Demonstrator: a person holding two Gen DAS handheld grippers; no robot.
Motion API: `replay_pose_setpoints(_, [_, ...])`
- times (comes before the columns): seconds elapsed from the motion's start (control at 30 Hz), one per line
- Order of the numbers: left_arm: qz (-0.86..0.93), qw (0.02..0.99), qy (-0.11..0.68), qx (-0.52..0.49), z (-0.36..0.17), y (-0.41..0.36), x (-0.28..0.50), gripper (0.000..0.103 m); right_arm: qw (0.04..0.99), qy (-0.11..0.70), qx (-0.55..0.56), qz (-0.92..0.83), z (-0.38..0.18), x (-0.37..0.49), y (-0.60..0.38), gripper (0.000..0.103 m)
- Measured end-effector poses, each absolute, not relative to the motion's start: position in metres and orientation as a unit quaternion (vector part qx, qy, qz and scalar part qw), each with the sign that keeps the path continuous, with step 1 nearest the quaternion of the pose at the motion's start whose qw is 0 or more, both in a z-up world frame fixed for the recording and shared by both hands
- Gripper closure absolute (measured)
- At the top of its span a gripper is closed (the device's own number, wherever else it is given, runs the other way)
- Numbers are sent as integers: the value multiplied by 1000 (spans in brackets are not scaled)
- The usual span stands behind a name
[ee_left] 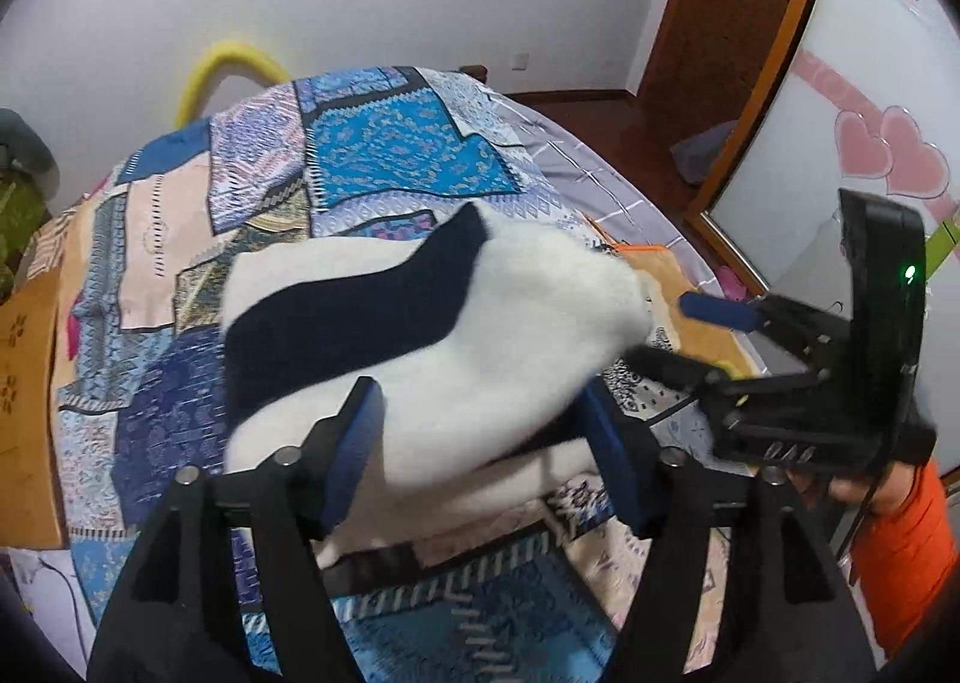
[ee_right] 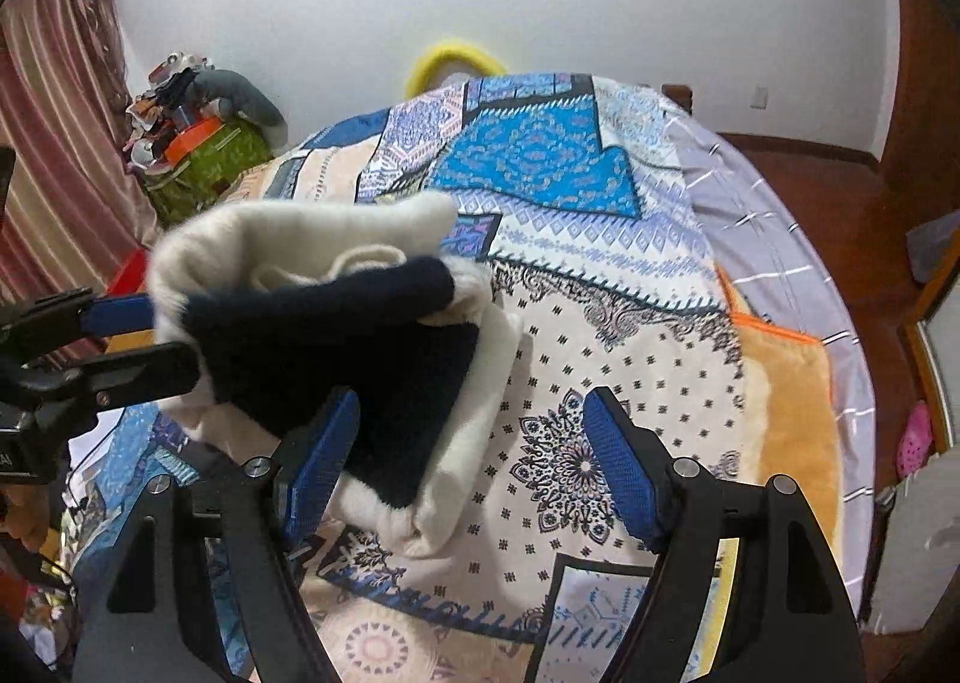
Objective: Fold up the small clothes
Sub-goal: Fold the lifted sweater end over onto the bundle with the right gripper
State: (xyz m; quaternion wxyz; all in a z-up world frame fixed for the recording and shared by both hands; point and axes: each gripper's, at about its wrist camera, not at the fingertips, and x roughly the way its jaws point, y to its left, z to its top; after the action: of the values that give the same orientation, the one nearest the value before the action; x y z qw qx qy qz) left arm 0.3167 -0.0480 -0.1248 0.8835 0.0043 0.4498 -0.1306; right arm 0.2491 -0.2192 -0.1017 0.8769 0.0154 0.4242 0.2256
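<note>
A small fluffy white garment with a dark navy band [ee_left: 420, 335] lies bunched on the patterned bedspread [ee_left: 390, 155]. My left gripper [ee_left: 486, 443] is open, its blue pads on either side of the garment's near edge. In the right wrist view the same garment [ee_right: 336, 335] sits folded over itself at left. My right gripper [ee_right: 468, 461] is open, its left pad against the garment's dark part, its right pad over bare bedspread [ee_right: 600, 323]. Each gripper shows in the other's view: the right one [ee_left: 678, 335] at the garment's right end, the left one [ee_right: 150, 335] at its left end.
A bed fills both views. An orange fleece blanket [ee_right: 786, 413] lies at the bed's right edge. A wooden door [ee_left: 732, 5] and wardrobe with pink hearts [ee_left: 888, 155] stand right. A cluttered green-covered stand [ee_right: 204, 155] and striped curtain [ee_right: 54, 143] are left. A person's orange sleeve [ee_left: 906, 551] is at right.
</note>
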Motion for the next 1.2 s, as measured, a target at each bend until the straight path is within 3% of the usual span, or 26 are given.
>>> replay_pose_setpoints(0.43, [-64, 883, 464, -13, -145, 27, 292, 32, 890, 395, 16, 225, -69, 237, -202, 25])
replay_pose_setpoints(0.83, [-35, 853, 521, -17, -206, 57, 291, 32, 873, 420, 3, 247, -99, 238, -163, 26])
replay_pose_setpoints(1.03, [-24, 843, 534, -59, -227, 73, 298, 30, 864, 436, 6, 252, -109, 240, -159, 56])
replay_pose_setpoints(1.1, [-19, 844, 532, -73, -230, 79, 298, 25, 858, 444, 9, 258, -112, 241, -157, 76])
replay_pose_setpoints(1.2, [-13, 845, 529, -77, -234, 82, 297, 18, 862, 435, 0, 258, -112, 237, -154, 85])
